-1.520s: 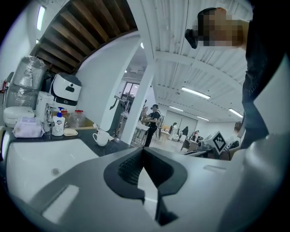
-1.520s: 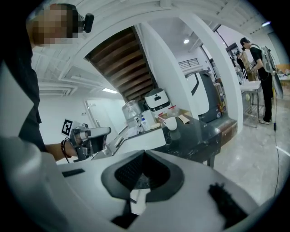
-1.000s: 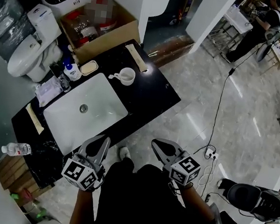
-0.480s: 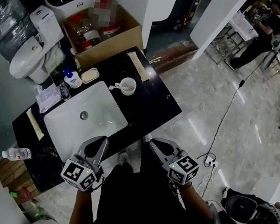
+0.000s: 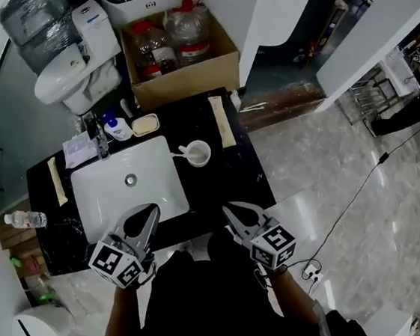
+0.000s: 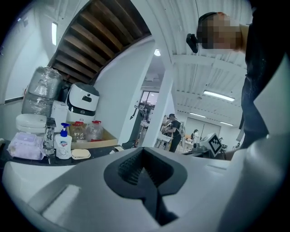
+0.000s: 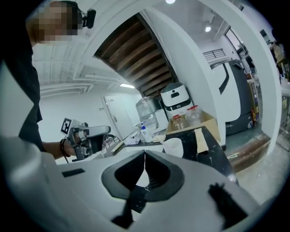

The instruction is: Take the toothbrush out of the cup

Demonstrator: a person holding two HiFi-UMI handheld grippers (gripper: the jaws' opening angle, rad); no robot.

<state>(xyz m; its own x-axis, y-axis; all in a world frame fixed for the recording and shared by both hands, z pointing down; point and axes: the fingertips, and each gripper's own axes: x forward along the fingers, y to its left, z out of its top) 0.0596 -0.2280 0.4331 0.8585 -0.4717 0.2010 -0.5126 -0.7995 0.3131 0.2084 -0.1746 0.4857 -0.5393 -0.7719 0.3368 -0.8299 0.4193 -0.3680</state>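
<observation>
At the far left edge of the head view a water bottle lies on the dark counter. The white sink fills the counter's left half, with a soap dispenser and a soap dish at its upper rim. Above them, at the top centre, a cardboard box holds plastic jugs.

Just right of the sink's upper right corner stands the white cup. The toothbrush is in it, its white handle leaning out over the cup's left rim toward the sink.

Below centre, the left gripper hovers over the sink's lower edge. Its own view shows its jaws pressed together, with nothing between them. To its right, the right gripper hangs at the counter's near edge, well apart from the cup, jaws likewise pressed together and empty.
</observation>
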